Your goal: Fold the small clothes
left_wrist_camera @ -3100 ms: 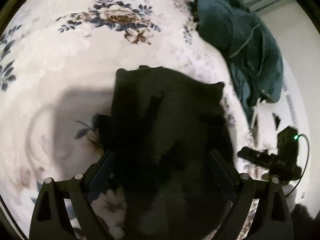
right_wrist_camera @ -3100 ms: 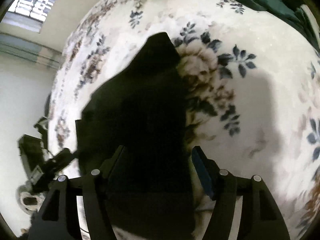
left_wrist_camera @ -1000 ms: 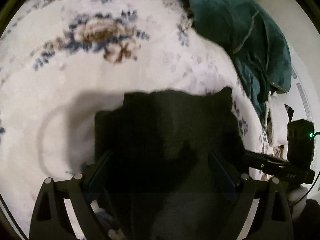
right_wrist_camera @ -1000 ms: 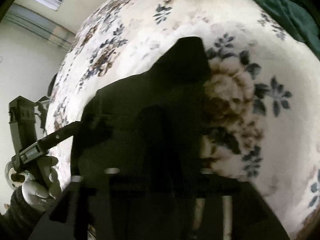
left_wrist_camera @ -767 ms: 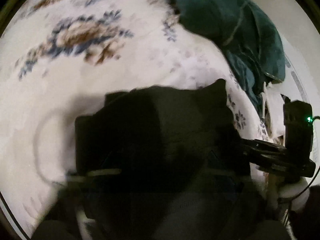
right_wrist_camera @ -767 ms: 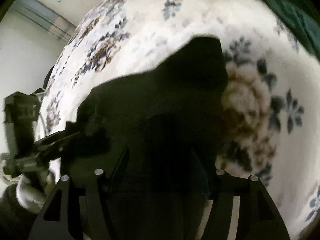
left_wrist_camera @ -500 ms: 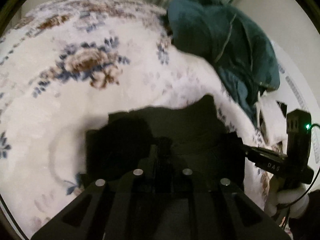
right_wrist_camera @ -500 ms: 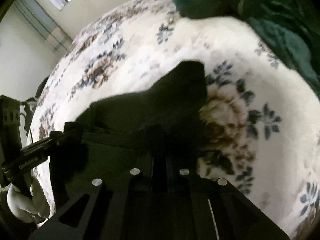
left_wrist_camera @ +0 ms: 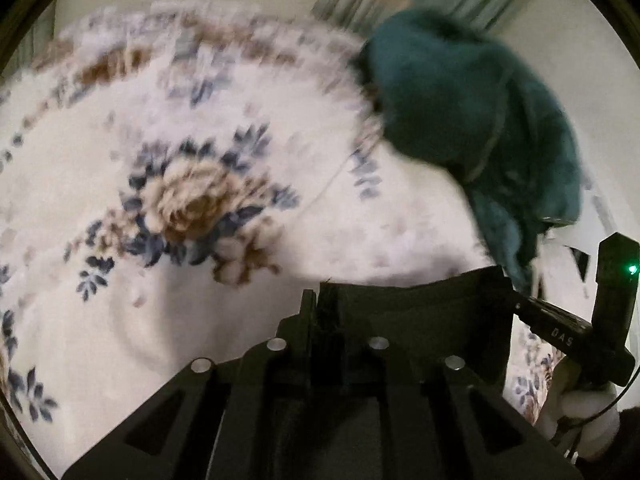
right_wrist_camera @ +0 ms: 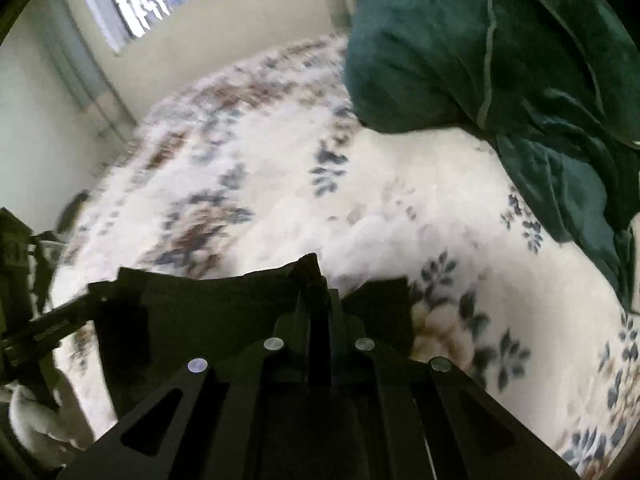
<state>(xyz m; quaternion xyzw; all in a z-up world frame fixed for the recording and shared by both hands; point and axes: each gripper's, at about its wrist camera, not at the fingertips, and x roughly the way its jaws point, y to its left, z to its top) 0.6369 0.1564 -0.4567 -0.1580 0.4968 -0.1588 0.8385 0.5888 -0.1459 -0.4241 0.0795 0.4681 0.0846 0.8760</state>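
Both grippers are clamped down right now. The left gripper (left_wrist_camera: pixel 316 304) has its two fingers pressed together with black fabric pinched in the seam between them, tips pointing forward and a bit up in its own wrist view. Same story for the right gripper (right_wrist_camera: pixel 314 280): fingers squeezed tight, dark cloth caught at the tips. In the left wrist view you can also spot the right gripper off at the right edge, held in a white-gloved hand (left_wrist_camera: pixel 580 412). The right wrist view shows the left gripper at the far left edge, with a pale gloved hand (right_wrist_camera: pixel 36 420) under it, pretty blurry.
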